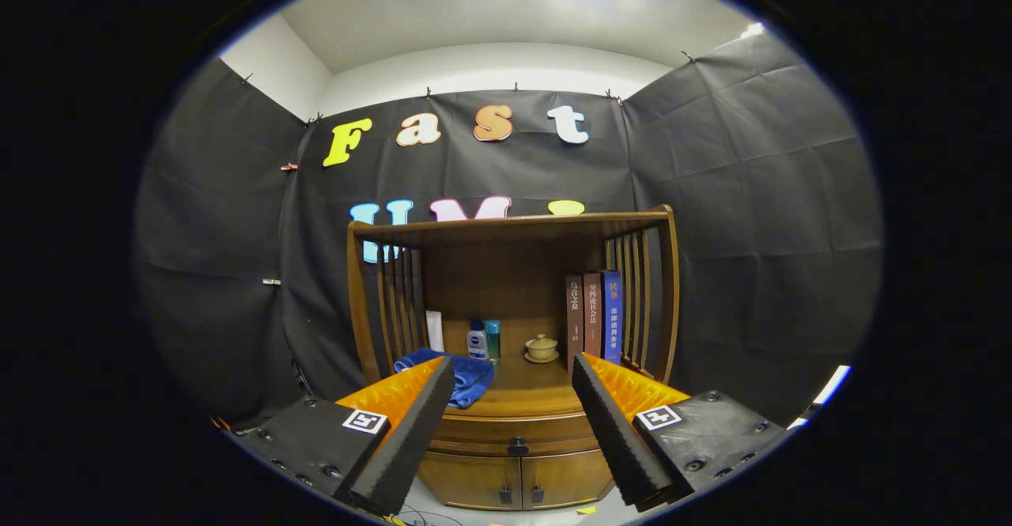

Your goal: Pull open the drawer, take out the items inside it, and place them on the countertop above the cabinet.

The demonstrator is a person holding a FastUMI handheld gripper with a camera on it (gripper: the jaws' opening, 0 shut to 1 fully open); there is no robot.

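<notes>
Gripper view: the gripper [514, 372] is spread wide, pinching nothing — the closed drawer [514, 431] with its dark knob [518, 447] lies beyond the fingers. On the countertop [526, 391], a blue cloth [466, 380] sits at the left edge — books [593, 316] stand at the right.

The cabinet [514, 431] is seen mid-frame, beyond the open jaws of the gripper [514, 399]. On its desk [530, 395], a cloth [466, 376] is laid at left, bottles [483, 340] and a teacup [541, 347] behind, books [593, 316] at right. The drawer [518, 437] is found below, shut.
</notes>
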